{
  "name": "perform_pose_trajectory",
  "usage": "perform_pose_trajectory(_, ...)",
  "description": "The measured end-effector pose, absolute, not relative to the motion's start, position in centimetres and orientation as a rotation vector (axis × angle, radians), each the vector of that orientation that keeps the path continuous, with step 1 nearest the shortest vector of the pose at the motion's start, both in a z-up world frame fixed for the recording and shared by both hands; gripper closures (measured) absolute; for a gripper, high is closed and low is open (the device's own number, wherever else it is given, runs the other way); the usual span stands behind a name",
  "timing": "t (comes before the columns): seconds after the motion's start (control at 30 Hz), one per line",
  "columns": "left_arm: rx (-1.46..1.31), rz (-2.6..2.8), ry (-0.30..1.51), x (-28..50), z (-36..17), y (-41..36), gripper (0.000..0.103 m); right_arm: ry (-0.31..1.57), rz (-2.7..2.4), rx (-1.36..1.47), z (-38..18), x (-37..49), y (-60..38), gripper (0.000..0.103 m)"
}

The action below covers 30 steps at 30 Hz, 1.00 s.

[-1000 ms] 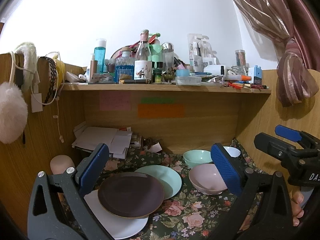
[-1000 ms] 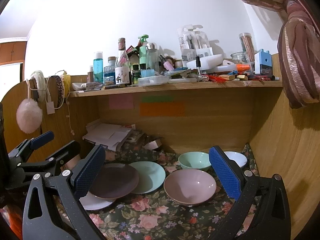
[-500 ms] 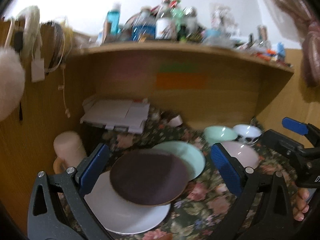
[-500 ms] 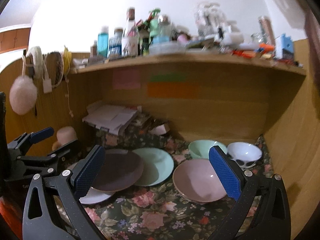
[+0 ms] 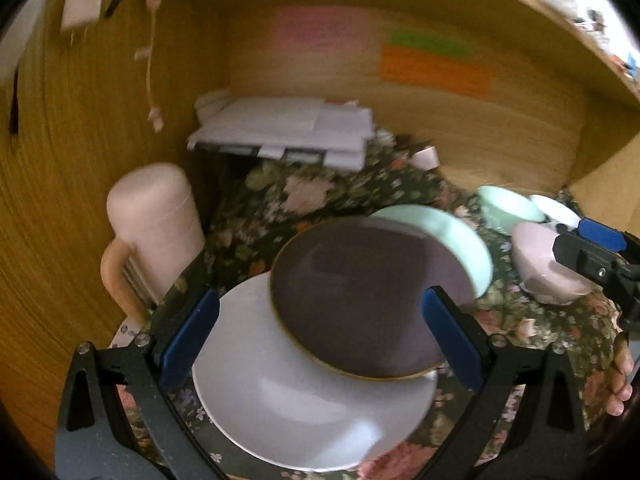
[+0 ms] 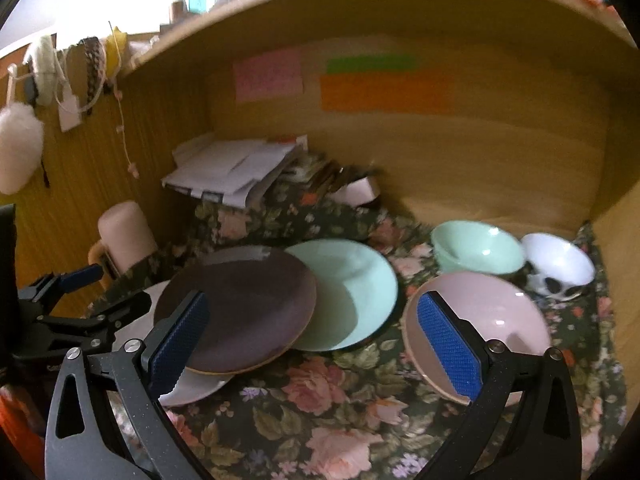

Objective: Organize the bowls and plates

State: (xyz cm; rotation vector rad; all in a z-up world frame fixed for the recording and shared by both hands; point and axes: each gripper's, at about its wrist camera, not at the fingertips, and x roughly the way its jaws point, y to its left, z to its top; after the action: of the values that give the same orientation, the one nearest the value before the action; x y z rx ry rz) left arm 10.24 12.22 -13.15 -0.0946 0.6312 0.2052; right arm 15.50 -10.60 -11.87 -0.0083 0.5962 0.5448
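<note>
A dark purple plate (image 5: 360, 304) (image 6: 244, 312) lies overlapping a white plate (image 5: 304, 404) (image 6: 192, 390) and a mint plate (image 5: 452, 236) (image 6: 348, 292) on the floral cloth. To the right sit a pink bowl (image 6: 488, 320) (image 5: 540, 264), a mint bowl (image 6: 476, 248) (image 5: 500, 204) and a white patterned bowl (image 6: 560, 264). My left gripper (image 5: 320, 332) stands open above the purple and white plates. My right gripper (image 6: 316, 336) is open, its fingers astride the purple plate's edge and the pink bowl, holding nothing.
A pink mug (image 5: 156, 220) (image 6: 124, 236) stands at the left wall. A stack of papers (image 5: 288, 128) (image 6: 236, 168) lies at the back left. Wooden walls and an overhead shelf (image 6: 360, 8) enclose the nook. A hand (image 5: 620, 376) shows at the right.
Both grippers have tilted down and moved in closer to the dishes; the left one now hangs right over the purple and white plates. No dish has shifted.
</note>
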Motion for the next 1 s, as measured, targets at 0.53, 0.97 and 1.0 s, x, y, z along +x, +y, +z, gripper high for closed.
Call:
perform_pose_trajectory(0.53, -0.154, 0.208, 0.785, 13.4, -17.2, 16.2, 0.011, 0.809, 0.566, -0.090, -15.7, 21.9, -5.7, 0.021)
perform_pose_trajectory(0.97, -0.206, 0.165, 0.857, 14.6, -19.0, 17.4, 0.037, 0.913, 0.584, -0.103, -18.2, 24.8, -3.7, 0.052)
perform_pose_trajectory(1.0, -0.220, 0.158, 0.863, 14.7, -19.1, 17.5, 0.039, 0.915, 0.587, -0.101, -18.3, 24.9, -3.7, 0.053)
